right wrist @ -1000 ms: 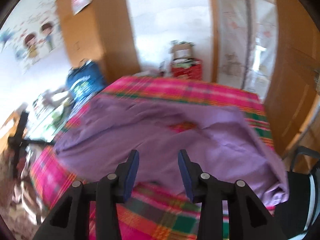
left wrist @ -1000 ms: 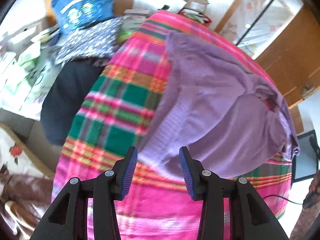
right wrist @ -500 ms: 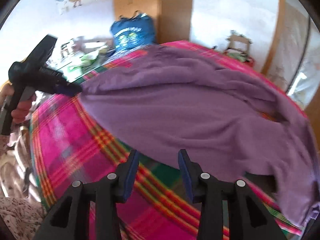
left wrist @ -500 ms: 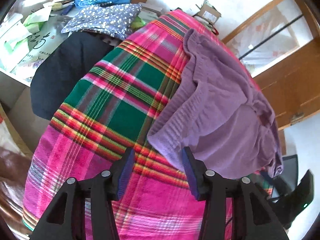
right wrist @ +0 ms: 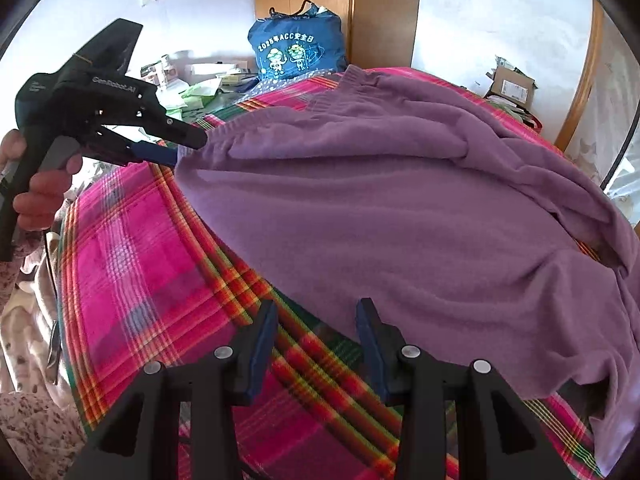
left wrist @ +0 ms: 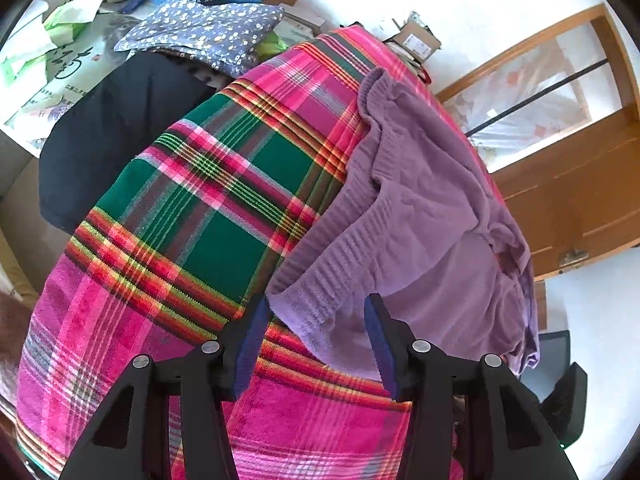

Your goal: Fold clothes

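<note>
Moved: our right gripper (right wrist: 316,322) swung in low over the near edge of the plaid blanket (right wrist: 132,264) since a sec ago; left gripper (left wrist: 314,320) dipped to the sweater's ribbed hem.
Left jaws: apart, hem corner sits btwn the pads, not pinched as far as we see (right wrist view shows it side-on (right wrist: 182,146), tips at the sweater's edge).
Right jaws: apart, nothing held; plaid and the sweater's near edge btwn them.
Purple sweater (right wrist: 400,208): spread on the blanket, rumpled twd the right edge, sleeve cuff (left wrist: 376,92) at the far side.
Hand (right wrist: 38,192): wrapped on left gripper's handle.
Beyond far-left edge: blue bag (right wrist: 298,54), floral cloth (left wrist: 208,30), dark garment (left wrist: 116,136).
</note>
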### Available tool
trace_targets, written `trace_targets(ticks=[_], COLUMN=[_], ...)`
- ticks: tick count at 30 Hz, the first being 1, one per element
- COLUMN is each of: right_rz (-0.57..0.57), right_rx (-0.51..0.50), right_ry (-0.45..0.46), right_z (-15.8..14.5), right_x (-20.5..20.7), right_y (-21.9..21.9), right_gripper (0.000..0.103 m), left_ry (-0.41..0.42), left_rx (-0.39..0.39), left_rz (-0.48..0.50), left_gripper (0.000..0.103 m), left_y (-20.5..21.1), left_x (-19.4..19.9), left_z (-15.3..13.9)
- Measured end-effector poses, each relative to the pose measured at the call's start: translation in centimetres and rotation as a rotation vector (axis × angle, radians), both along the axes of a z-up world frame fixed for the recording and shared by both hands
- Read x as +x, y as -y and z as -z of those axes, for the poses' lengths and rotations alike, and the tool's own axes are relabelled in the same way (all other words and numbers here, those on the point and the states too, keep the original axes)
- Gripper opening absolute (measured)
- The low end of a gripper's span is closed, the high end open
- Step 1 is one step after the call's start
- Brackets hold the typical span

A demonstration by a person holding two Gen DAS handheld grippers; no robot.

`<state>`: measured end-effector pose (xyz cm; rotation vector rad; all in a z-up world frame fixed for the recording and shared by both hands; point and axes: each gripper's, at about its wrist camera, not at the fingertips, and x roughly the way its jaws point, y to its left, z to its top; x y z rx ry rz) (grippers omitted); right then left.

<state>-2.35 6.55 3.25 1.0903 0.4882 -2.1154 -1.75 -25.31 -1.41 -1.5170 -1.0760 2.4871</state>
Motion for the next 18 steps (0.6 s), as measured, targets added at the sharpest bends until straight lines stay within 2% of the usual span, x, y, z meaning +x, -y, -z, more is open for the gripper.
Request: trace_targets(ticks=[5, 8, 10, 14, 18], right_rz=[-0.017, -0.033, -0.042, -0.048, -0.065], right_rx=[0.015, -0.051, -0.079, -0.062, -0.058], right_ry=[0.003, 0.063, 0.069, -0.007, -0.041], right_z=[-0.2, -1.8, -3.3, -5.4, -6.1], right_x=[-0.3, -1.7, -3.1, -6.6, -11.2], right_y=[0.8, 0.6, 0.6, 1.7, 4.0], right_gripper=[0.041, 0.041, 0.041, 0.041, 0.041], left_ry=[-0.012, -0.025, -0.034, -0.055, -0.068], left_rx=[0.031, 0.032, 0.028, 0.021, 0.021], left_rz=[-0.028, -0.039, -0.043, -0.056, -0.07], left_gripper=[0.051, 0.05, 0.05, 0.05, 0.05], left_y=[0.1, 0.1, 0.0, -0.1, -0.4], left_x=[0.2, 0.5, 0.6, 1.0, 1.3], left_z=[0.1, 0.0, 0.0, 0.1, 0.2])
